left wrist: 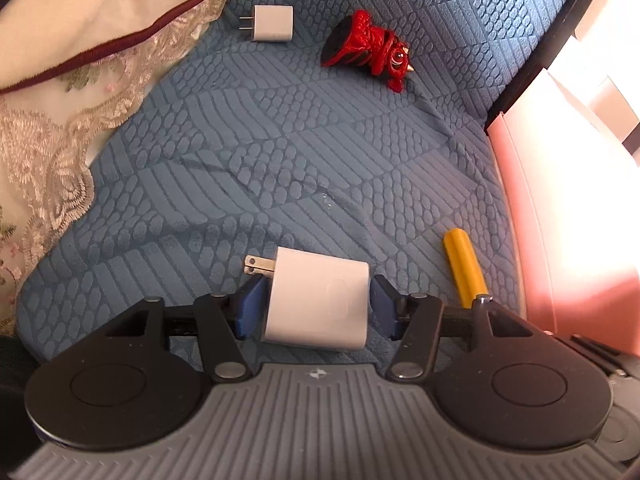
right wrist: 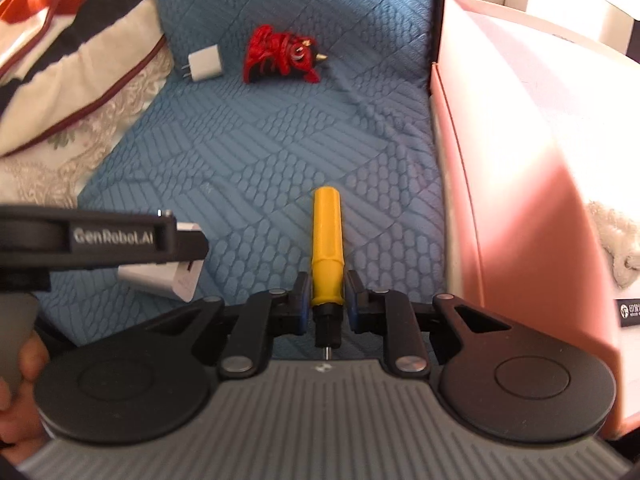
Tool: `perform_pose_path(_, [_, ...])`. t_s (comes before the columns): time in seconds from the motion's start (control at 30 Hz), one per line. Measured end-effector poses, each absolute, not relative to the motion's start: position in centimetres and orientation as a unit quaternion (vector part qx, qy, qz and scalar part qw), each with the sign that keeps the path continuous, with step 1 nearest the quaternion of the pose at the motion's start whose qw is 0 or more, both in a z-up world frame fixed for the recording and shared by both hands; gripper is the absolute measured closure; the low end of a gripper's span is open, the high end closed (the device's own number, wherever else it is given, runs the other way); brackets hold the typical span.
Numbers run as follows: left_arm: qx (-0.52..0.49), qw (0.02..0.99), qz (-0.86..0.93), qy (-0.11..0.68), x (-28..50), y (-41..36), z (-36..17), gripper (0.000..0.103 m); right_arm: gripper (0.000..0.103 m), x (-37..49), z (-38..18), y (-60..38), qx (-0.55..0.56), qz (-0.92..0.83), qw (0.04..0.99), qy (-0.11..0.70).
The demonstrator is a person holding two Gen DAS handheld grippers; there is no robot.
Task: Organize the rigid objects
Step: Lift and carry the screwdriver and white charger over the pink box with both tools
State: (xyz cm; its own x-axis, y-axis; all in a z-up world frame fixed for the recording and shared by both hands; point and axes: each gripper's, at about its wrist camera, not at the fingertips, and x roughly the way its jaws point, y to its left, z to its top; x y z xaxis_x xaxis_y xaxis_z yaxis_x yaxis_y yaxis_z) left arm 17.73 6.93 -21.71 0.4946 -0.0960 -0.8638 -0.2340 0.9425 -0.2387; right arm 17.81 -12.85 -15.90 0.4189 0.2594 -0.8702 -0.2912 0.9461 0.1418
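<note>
The left gripper (left wrist: 316, 304) holds a white charger (left wrist: 318, 300). The right gripper (right wrist: 327, 300) sits narrow around the yellow screwdriver (right wrist: 328, 248), barely apart, whose handle points straight ahead along its fingers.

The right tool (right wrist: 327, 298) has its two fingers on either side of a yellow screwdriver (right wrist: 327, 240), close to the handle, with a small gap on the right side. The left tool (right wrist: 188, 246) holds a white charger (right wrist: 172, 280) at the left. Further back on the blue cover (right wrist: 260, 152) lie a second charger (right wrist: 205, 65) and a red figurine (right wrist: 282, 55). A pink box (right wrist: 520, 160) stands at the right.
</note>
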Motion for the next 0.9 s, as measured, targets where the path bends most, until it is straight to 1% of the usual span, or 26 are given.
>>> perform_pose_path(0.2, [-0.178, 0.848, 0.038, 0.498, 17.9, 7.2, -21.9, 0.043, 0.081, 17.8, -16.0, -13.1, -0.005, 0.179, 0.824, 0.537])
perform_pose_path(0.37, [-0.185, 0.849, 0.037, 0.493, 17.1, 6.9, -21.4, 0.043, 0.081, 17.4, -15.2, -13.2, -0.014, 0.184, 0.828, 0.529])
perform_pose_path(0.7, [-0.211, 0.856, 0.03, 0.471, 16.0, 6.9, -19.5, 0.043, 0.081, 17.6, -13.3, -14.6, 0.01, 0.18, 0.837, 0.518])
perform_pose_path(0.9, [-0.227, 0.854, 0.02, 0.468, 15.9, 6.7, -18.9, 0.043, 0.082, 18.0, -11.7, -15.2, -0.005, 0.182, 0.846, 0.501])
